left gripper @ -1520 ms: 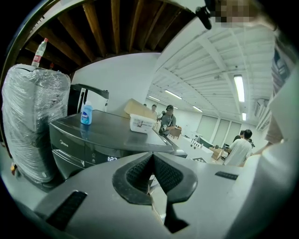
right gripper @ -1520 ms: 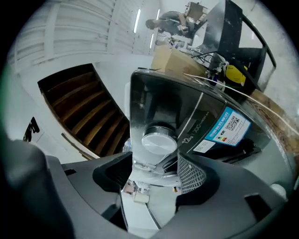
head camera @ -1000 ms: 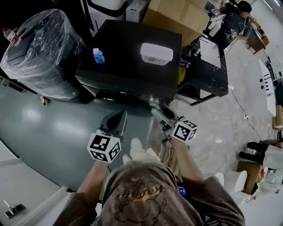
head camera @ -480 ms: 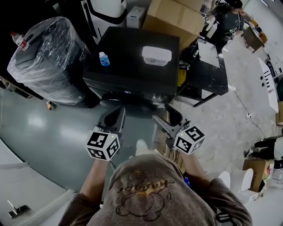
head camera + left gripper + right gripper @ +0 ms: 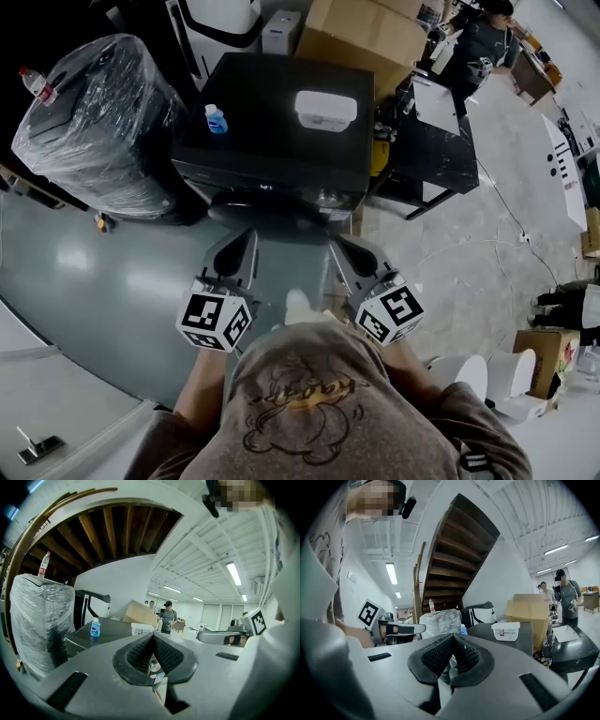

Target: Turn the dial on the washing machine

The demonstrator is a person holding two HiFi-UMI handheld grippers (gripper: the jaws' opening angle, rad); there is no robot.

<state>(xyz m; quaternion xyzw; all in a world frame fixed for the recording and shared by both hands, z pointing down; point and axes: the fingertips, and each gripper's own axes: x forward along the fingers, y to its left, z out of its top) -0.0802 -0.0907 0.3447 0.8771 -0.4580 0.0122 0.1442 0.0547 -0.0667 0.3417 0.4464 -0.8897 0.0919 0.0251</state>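
Black box-shaped washing machine point(image 5: 281, 103) ahead, small silver dial point(image 5: 324, 196) on its front panel. Left hand-held gripper point(image 5: 247, 236): jaws together, empty, short of panel. Right hand-held gripper point(image 5: 341, 244): jaws just closed, nothing between them, clear of dial.

A small bottle point(image 5: 216, 119) and a lidded container point(image 5: 325, 110) are set on top of the washing machine point(image 5: 272, 150), the bottle toward the left and the container toward the right, well apart. A plastic-wrapped bulk point(image 5: 94, 122) is placed just beside the machine on its left, and a second bottle point(image 5: 33, 82) is stood upright on top of it. A cardboard box point(image 5: 366, 33) is found behind the machine, at its right rear corner. A table point(image 5: 431, 155) is set to the right of the machine, and a person point(image 5: 483, 42) is seen beyond that table.
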